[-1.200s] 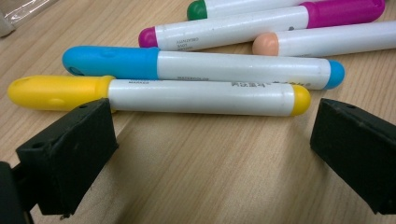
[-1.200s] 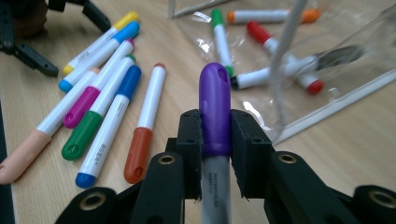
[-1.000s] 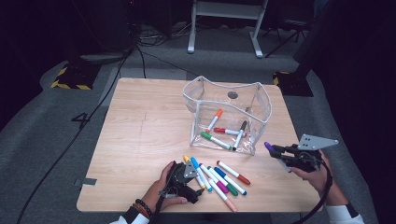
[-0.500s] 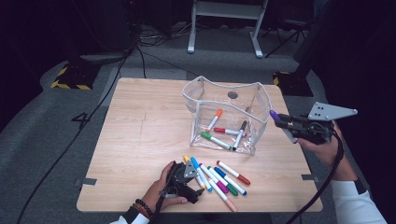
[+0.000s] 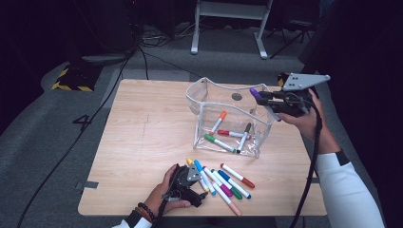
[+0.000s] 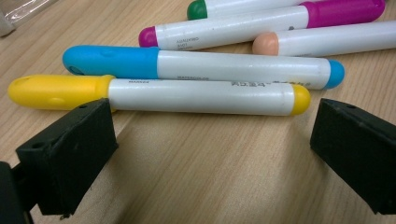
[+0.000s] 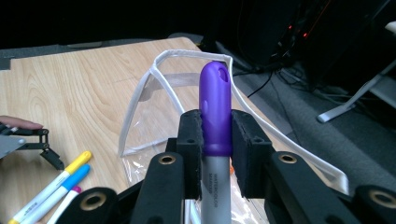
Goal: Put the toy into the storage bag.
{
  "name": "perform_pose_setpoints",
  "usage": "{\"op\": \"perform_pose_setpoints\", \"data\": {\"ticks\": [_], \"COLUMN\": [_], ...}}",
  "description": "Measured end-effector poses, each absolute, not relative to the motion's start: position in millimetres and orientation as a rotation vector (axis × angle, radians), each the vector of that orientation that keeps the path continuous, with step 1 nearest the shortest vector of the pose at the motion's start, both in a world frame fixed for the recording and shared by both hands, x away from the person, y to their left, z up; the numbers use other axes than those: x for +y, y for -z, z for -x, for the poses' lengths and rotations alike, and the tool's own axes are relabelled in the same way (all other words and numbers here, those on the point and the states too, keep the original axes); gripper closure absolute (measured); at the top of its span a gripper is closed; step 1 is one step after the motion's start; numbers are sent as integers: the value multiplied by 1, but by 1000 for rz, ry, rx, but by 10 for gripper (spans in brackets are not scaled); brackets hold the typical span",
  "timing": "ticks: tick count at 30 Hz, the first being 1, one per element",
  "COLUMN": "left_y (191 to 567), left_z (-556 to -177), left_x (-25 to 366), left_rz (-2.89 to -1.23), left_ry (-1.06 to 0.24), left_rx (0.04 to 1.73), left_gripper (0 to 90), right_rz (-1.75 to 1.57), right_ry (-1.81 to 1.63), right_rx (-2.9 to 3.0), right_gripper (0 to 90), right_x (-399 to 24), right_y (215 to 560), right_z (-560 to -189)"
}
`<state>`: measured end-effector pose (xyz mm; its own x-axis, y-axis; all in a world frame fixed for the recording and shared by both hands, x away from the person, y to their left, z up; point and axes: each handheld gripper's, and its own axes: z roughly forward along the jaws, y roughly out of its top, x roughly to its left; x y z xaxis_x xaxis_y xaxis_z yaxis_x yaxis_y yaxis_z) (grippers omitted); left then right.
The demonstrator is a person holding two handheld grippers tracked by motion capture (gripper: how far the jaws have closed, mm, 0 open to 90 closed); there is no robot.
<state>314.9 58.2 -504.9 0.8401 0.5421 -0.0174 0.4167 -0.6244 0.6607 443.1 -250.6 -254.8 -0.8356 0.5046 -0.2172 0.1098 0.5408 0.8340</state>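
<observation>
While the right gripper (image 5: pixel 263 97) is holding a purple marker (image 5: pixel 255 92) just over the clear pouch (image 5: pixel 204 114) in the high view, four markers are already lying inside and about eight are waiting beside the left gripper (image 5: pixel 192 173). Looking along the left gripper, its jaws are standing wide, with the yellow marker (image 6: pixel 159 94) just ahead. Looking along the right gripper (image 7: pixel 217 135), its jaws are squeezing the purple marker (image 7: pixel 215 107), with the pouch mouth (image 7: pixel 163 58) just beyond.

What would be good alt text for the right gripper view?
The right gripper clamps a purple-capped marker between its black jaws, cap pointing away from the camera, over the open rim of a clear plastic pouch on a wooden table. Yellow and blue markers lie at lower left.
</observation>
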Motion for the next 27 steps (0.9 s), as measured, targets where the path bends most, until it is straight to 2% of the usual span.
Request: {"op": "perform_pose_setpoints", "data": {"ticks": [15,27], "left_y": [505,505], "left_z": [-315,-315], "left_x": [58,58], "left_rz": [-2333,-2332], "left_ry": [-240,-239], "left_rx": [695,695], "left_gripper": [5,5], "right_rz": [-614,-499], "right_ry": [-982,-806], "right_rx": [2532,2808], "right_gripper": [750,749], "right_x": [-215,-193], "right_y": [296,313], "right_z": [-504,-492]}}
